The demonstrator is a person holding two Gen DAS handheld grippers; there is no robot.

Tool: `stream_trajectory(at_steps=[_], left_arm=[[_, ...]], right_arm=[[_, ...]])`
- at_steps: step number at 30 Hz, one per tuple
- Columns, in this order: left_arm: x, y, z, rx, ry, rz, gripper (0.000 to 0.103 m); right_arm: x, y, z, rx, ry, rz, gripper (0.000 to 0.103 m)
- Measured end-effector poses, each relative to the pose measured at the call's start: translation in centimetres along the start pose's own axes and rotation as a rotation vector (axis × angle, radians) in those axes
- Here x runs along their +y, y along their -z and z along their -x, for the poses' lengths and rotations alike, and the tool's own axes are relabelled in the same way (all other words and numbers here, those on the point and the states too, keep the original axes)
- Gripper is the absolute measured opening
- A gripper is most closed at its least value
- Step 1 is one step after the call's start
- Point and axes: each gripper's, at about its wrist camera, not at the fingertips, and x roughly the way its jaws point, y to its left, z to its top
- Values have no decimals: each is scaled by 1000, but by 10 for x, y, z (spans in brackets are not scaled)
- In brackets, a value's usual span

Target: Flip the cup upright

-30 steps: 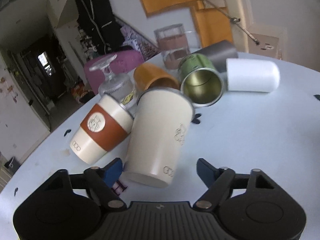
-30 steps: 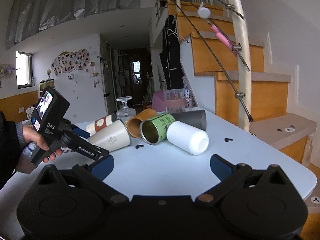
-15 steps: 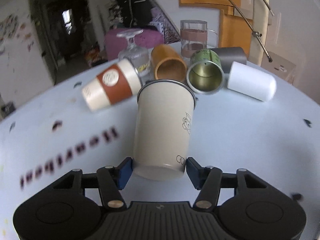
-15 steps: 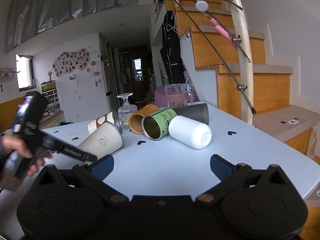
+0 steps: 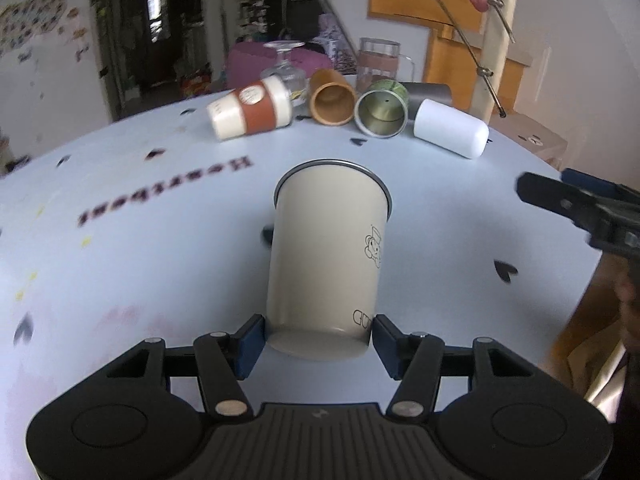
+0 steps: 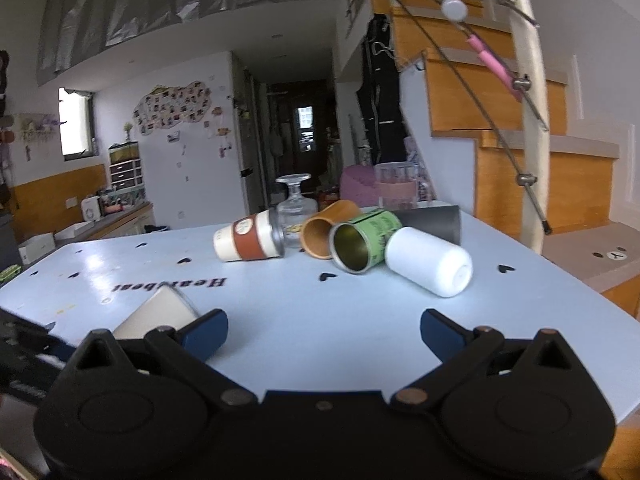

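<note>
My left gripper [image 5: 318, 340] is shut on the base of a cream tumbler [image 5: 328, 256] with a metal rim and a small cartoon print. The tumbler points away from the camera, mouth toward the far side, held over the pale blue table [image 5: 140, 260]. In the right wrist view the same tumbler [image 6: 158, 314] shows at the lower left, partly hidden behind my right gripper's left finger. My right gripper [image 6: 324, 332] is open and empty above the table's near part. It also shows in the left wrist view at the right edge [image 5: 580, 208].
At the table's far side lie a cream cup with a brown sleeve [image 5: 250, 112], an orange cup [image 5: 332, 98], a green tin [image 5: 382, 110], a grey cup [image 6: 432, 222] and a white cup [image 5: 450, 128]. An upturned glass [image 6: 294, 208] and a glass mug [image 6: 394, 186] stand behind. Stairs rise at right.
My left gripper closed on the cream tumbler's base, lifted it out of the cluster and drew it toward the table's near side. My right gripper stayed open and shifted slightly.
</note>
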Motion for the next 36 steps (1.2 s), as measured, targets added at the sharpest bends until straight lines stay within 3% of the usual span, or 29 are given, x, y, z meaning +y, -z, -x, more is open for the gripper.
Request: stream_trajectory(at_steps=[3, 9, 15, 19, 22, 26, 31, 36], left_arm=[[9, 13, 14, 9, 10, 64, 59], [13, 27, 24, -23, 12, 102, 59], [9, 37, 29, -62, -13, 72, 59], [8, 38, 35, -95, -12, 54, 59], [7, 38, 37, -108, -10, 38, 59], [5, 40, 38, -114, -7, 20, 58], [6, 42, 39, -131, 8, 18, 57], [6, 49, 36, -185, -13, -3, 57]], right_arm=[[6, 0, -5, 22, -33, -4, 103], [22, -2, -28, 148, -220, -72, 103], [38, -11, -73, 387, -403, -251, 103], [51, -5, -108, 576, -467, -427, 102], [62, 8, -133, 693, -493, -554, 96], [73, 7, -137, 684, -493, -574, 88], [84, -3, -125, 643, -516, -476, 79], [111, -26, -81, 419, -502, -159, 79]])
